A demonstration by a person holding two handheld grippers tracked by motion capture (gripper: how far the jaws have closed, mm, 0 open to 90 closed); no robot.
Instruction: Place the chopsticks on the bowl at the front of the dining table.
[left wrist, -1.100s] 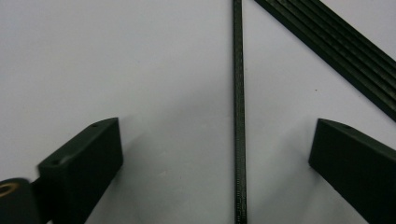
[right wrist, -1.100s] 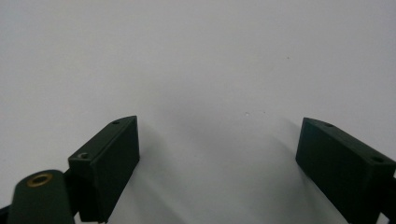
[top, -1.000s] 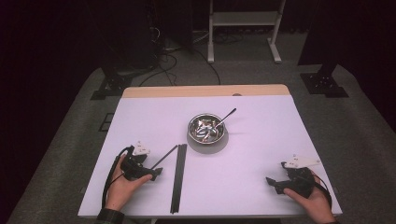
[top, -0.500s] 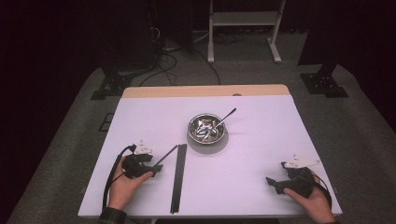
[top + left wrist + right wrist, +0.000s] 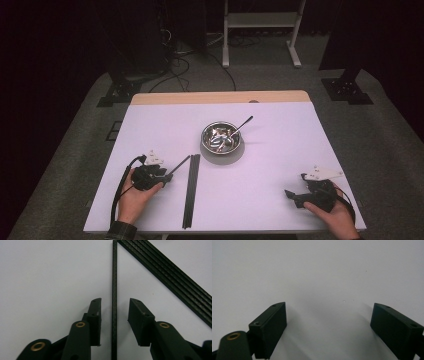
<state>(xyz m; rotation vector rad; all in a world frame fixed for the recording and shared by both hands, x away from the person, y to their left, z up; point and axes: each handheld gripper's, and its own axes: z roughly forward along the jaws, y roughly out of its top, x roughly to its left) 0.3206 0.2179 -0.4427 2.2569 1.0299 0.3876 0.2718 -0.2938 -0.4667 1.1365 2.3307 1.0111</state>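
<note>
A thin black rod (image 5: 114, 277) lies on the white table (image 5: 270, 165), slanting away from a bundle of long black rods (image 5: 191, 190) (image 5: 170, 272). My left gripper (image 5: 169, 176) (image 5: 115, 300) rests on the table at the front left. Its jaws straddle the thin rod and have just been closing. A narrow gap shows on each side of the rod, so the pads do not press on it. My right gripper (image 5: 291, 194) (image 5: 329, 306) sits at the front right, open wide over bare table, with nothing between its fingers.
A steel bowl (image 5: 220, 138) holding small metal pieces stands mid-table, with a spoon (image 5: 243, 124) leaning out to its right. A wooden strip (image 5: 220, 97) runs along the table's far edge. Beyond it, cables and stand legs lie on the dark floor.
The left gripper's jaws have drawn in around the thin rod. Both hands have stayed in place, and the bowl and rods have not moved.
</note>
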